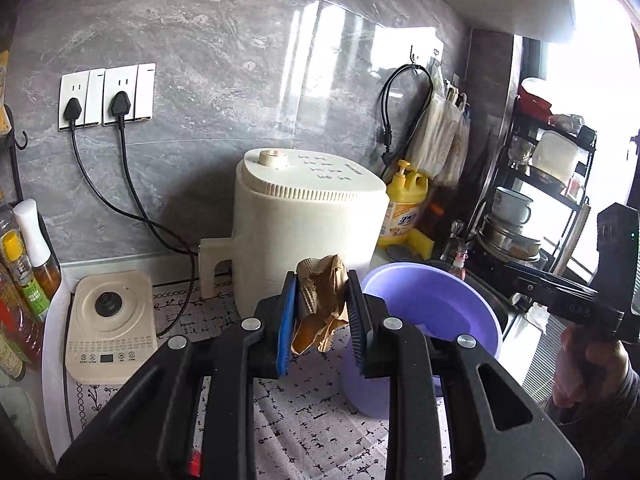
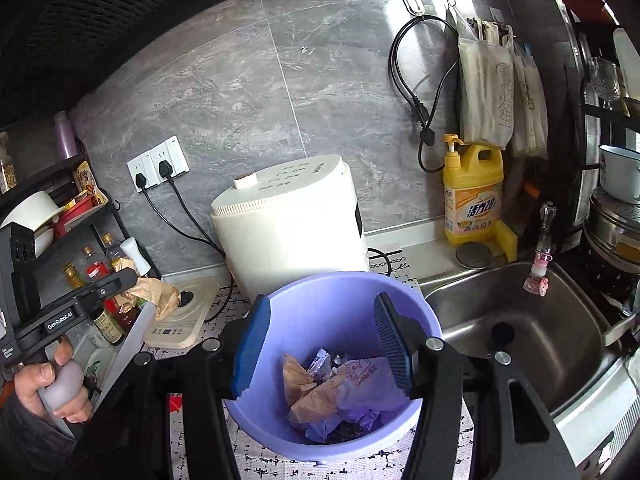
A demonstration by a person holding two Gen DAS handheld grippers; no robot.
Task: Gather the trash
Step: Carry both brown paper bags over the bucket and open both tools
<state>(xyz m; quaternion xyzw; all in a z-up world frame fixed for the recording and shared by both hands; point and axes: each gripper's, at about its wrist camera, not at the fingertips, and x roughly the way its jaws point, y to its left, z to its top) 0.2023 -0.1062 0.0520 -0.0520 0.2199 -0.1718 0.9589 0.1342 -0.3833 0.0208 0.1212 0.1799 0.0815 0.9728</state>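
The left gripper squeezes a crumpled brown paper in the middle of its view, held up so it can drop into the purple bin. The right gripper waits wide open over the bin, low in its view, holding nothing

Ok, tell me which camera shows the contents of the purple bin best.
The right wrist view: it looks down into the purple bin and shows crumpled paper and wrappers at the bottom, framed by the open right claw. The left wrist view shows only the bin's rim and inner wall; its contents are hidden.
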